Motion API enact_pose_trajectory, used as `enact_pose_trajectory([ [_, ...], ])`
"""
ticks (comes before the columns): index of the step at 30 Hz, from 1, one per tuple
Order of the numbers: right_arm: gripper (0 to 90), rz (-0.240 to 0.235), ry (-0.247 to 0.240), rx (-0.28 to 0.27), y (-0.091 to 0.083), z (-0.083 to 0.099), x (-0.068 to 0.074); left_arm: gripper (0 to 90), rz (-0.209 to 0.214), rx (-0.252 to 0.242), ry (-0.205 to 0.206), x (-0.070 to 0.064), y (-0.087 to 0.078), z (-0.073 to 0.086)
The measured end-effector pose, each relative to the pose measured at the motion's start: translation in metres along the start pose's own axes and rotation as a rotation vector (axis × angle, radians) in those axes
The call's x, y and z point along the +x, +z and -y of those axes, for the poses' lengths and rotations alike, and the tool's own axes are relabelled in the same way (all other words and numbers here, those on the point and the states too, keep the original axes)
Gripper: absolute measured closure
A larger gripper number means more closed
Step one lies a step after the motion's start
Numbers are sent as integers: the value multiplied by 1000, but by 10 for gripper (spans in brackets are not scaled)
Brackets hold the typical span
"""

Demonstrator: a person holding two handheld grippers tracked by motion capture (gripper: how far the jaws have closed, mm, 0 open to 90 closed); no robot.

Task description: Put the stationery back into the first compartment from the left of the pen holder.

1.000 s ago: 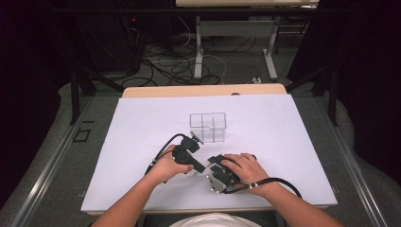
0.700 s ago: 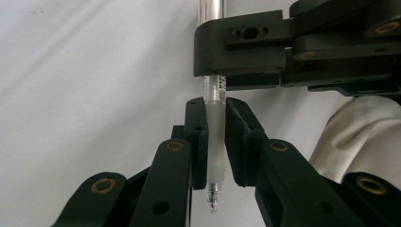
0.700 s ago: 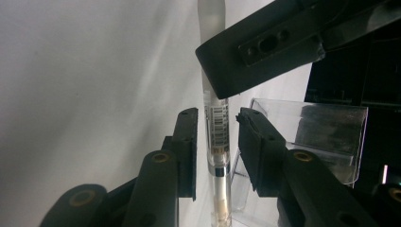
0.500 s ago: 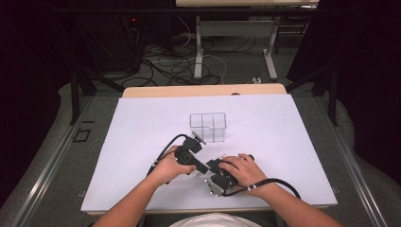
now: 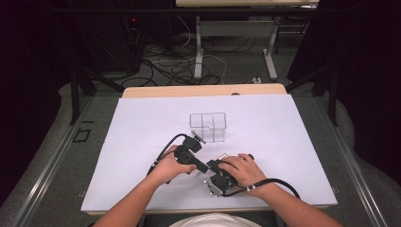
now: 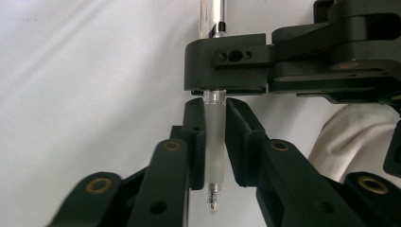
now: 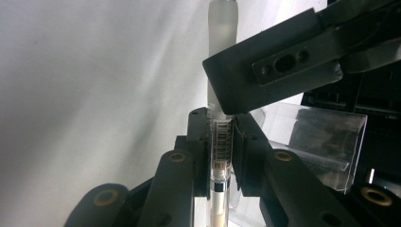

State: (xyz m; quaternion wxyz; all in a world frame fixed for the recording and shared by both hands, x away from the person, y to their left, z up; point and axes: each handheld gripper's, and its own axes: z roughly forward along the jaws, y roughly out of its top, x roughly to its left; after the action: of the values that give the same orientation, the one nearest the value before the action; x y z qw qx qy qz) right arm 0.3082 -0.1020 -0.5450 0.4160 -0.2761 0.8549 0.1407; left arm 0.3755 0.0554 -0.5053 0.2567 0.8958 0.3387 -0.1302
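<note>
Gripping the frosted translucent plastic cap [image 6: 215, 137] of a slim clear-barrelled pen [image 7: 221, 142], the left tool [image 5: 197, 140] has its two black jaws pressed against the cap's sides, near the middle of the white-covered surface [image 5: 127, 127]. Just right of it, the right tool [image 5: 221, 176] pinches the pen's barcoded barrel between its own jaws, so both tools hold one pen from opposite ends, low over the surface and in front of the person. Cap and barrel look joined or barely parted; I cannot tell from these views whether it is being uncapped or capped, so the pull or push seems at its midpoint, with the separating or seating left to do. Beyond the tools, farther from the person, stands one clear plastic organiser box with dividers [image 5: 208, 126], apparently empty, perhaps where the pen belongs. Counted: one pen, one cap, one box, two tools, two hands.
</note>
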Motion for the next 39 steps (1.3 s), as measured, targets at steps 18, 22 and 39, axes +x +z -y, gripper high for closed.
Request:
enact_pose_trajectory([
  [18, 792, 25, 19, -4, 0, 2, 1, 563, -74, -125, -48, 21, -23, 12],
  [22, 792, 12, 15, 3, -1, 2, -1, 512, -124, -159, -49, 28, -26, 16],
  [39, 792, 84, 245, -124, -5, 14, -6, 399, -223, -282, -118, 54, -39, 30],
])
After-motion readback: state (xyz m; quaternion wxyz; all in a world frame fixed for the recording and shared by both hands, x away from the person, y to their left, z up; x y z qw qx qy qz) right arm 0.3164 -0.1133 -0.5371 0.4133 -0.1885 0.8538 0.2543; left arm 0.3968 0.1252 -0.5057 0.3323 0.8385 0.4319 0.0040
